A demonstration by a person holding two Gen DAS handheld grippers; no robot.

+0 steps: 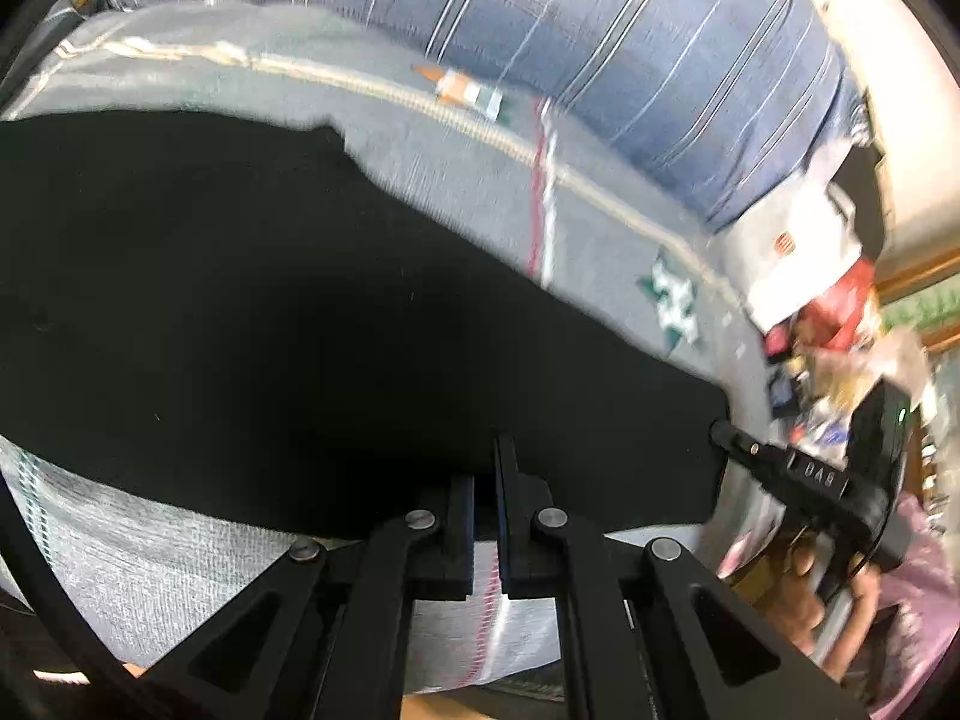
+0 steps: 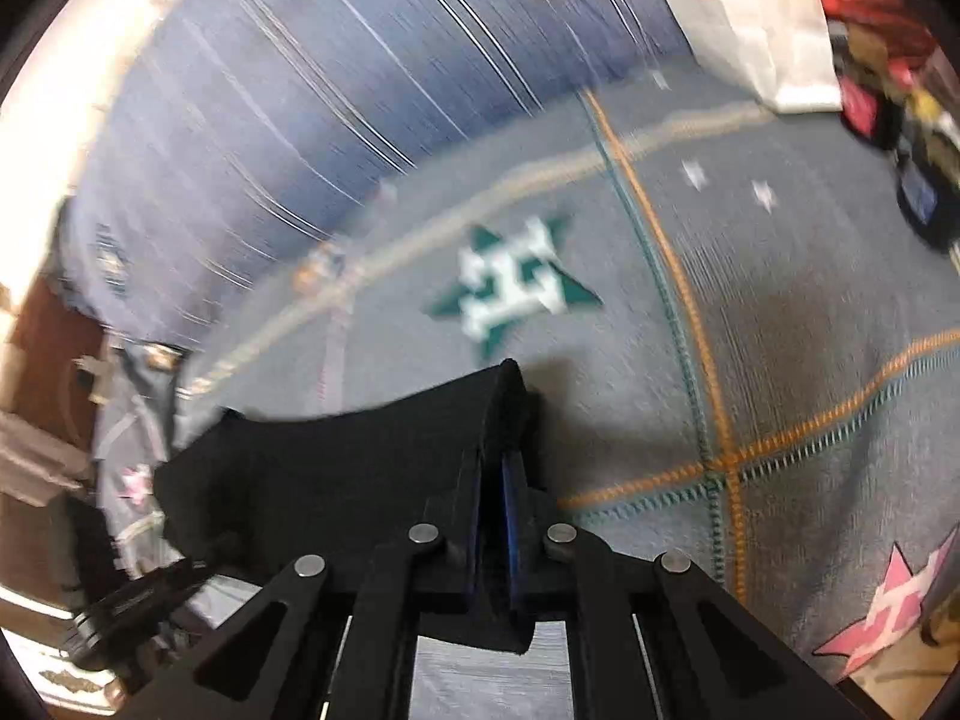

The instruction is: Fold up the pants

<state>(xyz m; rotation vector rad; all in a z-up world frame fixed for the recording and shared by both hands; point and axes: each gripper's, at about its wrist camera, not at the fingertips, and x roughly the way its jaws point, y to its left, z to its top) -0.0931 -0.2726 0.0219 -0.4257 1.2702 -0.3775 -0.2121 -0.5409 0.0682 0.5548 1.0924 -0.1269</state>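
The black pants (image 1: 252,324) are stretched out above a grey patterned bedspread (image 1: 456,180). My left gripper (image 1: 486,468) is shut on the near edge of the pants. My right gripper (image 1: 726,435) shows at the right of the left wrist view, pinching the pants' right corner. In the right wrist view my right gripper (image 2: 498,420) is shut on a fold of the pants (image 2: 336,468), which hang away to the left. The left gripper (image 2: 180,576) shows at the lower left there, holding the far end of the pants.
A blue striped quilt (image 1: 600,48) is piled at the back of the bed. A white bag (image 2: 756,18) and a heap of red and mixed items (image 1: 834,312) lie at the bed's right end. A green star (image 2: 516,282) and a pink star (image 2: 894,600) mark the bedspread.
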